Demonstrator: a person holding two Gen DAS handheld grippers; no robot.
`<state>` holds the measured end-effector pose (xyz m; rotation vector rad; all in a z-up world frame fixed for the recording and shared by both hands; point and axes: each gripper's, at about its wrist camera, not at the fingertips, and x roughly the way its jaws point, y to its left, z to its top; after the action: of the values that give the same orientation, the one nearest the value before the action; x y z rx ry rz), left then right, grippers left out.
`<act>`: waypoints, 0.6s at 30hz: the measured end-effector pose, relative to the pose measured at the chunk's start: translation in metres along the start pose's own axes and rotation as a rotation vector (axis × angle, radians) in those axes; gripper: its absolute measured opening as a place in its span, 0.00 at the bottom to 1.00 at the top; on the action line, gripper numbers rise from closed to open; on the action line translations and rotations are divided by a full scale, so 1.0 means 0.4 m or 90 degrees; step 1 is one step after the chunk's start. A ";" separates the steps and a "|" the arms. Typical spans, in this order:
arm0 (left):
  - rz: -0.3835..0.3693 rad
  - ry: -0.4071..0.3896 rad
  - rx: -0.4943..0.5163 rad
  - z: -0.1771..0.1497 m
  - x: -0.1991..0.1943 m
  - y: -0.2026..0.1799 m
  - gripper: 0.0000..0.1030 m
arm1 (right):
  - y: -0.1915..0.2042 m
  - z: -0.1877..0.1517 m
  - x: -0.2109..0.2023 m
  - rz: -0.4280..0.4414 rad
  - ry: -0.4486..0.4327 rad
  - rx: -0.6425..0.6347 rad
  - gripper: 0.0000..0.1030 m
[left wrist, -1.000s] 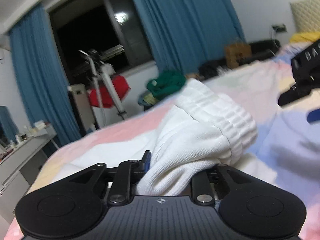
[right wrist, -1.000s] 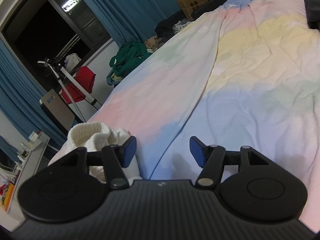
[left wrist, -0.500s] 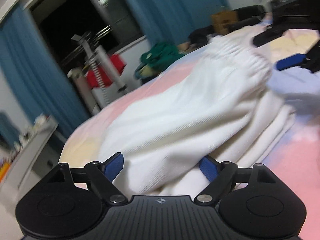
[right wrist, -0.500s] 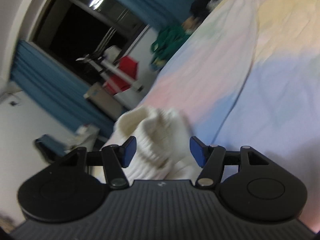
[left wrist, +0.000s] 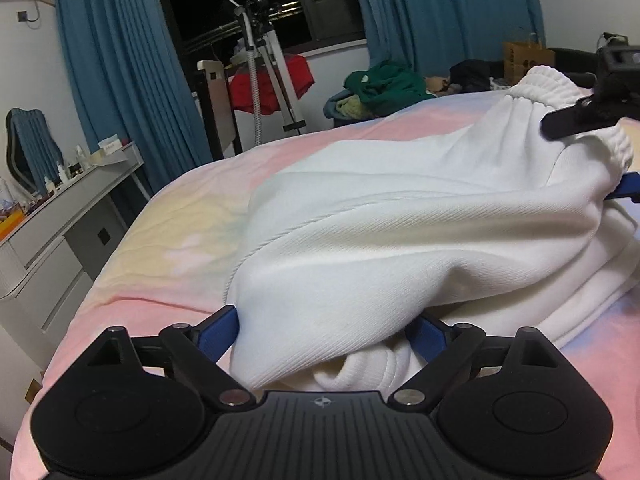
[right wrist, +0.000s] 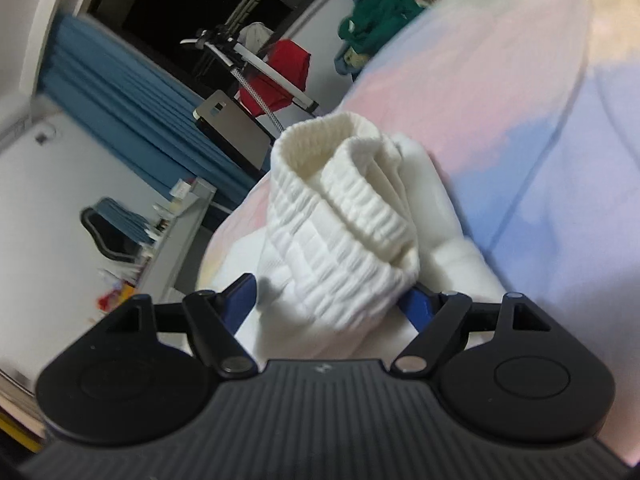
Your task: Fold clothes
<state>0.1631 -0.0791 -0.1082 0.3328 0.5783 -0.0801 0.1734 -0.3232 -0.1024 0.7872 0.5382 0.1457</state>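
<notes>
A white knit garment lies bunched on the pastel bedsheet. My left gripper is at its near end. Its jaws are opening wide, and a loose fold of cloth bulges between the blue pads without being pinched. At the far end, a finger of my right gripper reaches over the ribbed band. In the right wrist view, that thick ribbed band sits between the pads of my right gripper. Its jaws are opening too; the left pad stands apart from the cloth.
A grey desk with drawers runs along the bed's left side, with a chair behind it. Beyond the bed's far edge stand a tripod stand with a red cloth, a green clothes pile and a paper bag.
My left gripper let go of the white cloth, opened wide and drew back along the garment. My right gripper swung onto the ribbed band and widened its jaws around it.
</notes>
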 end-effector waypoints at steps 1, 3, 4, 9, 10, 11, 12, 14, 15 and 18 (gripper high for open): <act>0.003 -0.001 -0.007 -0.002 -0.005 -0.003 0.88 | 0.010 0.001 0.010 -0.011 -0.005 -0.024 0.74; 0.001 -0.006 -0.031 0.001 -0.002 -0.004 0.88 | 0.028 0.003 0.023 -0.041 -0.008 -0.073 0.60; -0.004 -0.010 -0.047 0.005 0.000 0.003 0.88 | 0.031 0.005 0.025 -0.048 -0.007 -0.088 0.50; -0.011 -0.012 -0.100 0.016 -0.002 0.042 0.87 | 0.032 0.026 -0.022 -0.013 -0.051 -0.095 0.39; -0.013 -0.010 -0.107 0.014 -0.007 0.050 0.86 | 0.036 0.030 -0.033 -0.012 -0.064 -0.106 0.38; -0.015 -0.010 -0.114 0.010 -0.014 0.058 0.85 | 0.039 0.032 -0.046 -0.013 -0.078 -0.119 0.38; -0.018 -0.012 -0.120 -0.002 -0.031 0.060 0.85 | 0.037 0.033 -0.061 -0.015 -0.094 -0.127 0.38; -0.013 -0.011 -0.129 -0.001 -0.026 0.067 0.86 | 0.010 0.031 -0.082 -0.032 -0.111 -0.112 0.38; -0.018 -0.007 -0.137 -0.004 -0.027 0.072 0.86 | -0.015 0.033 -0.083 -0.047 -0.105 -0.088 0.38; -0.027 -0.003 -0.165 -0.009 -0.028 0.094 0.86 | -0.077 0.037 -0.060 -0.080 -0.064 -0.028 0.38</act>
<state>0.1581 -0.0428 -0.0941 0.0684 0.5838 -0.0467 0.1581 -0.3618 -0.1059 0.7114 0.4853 0.0022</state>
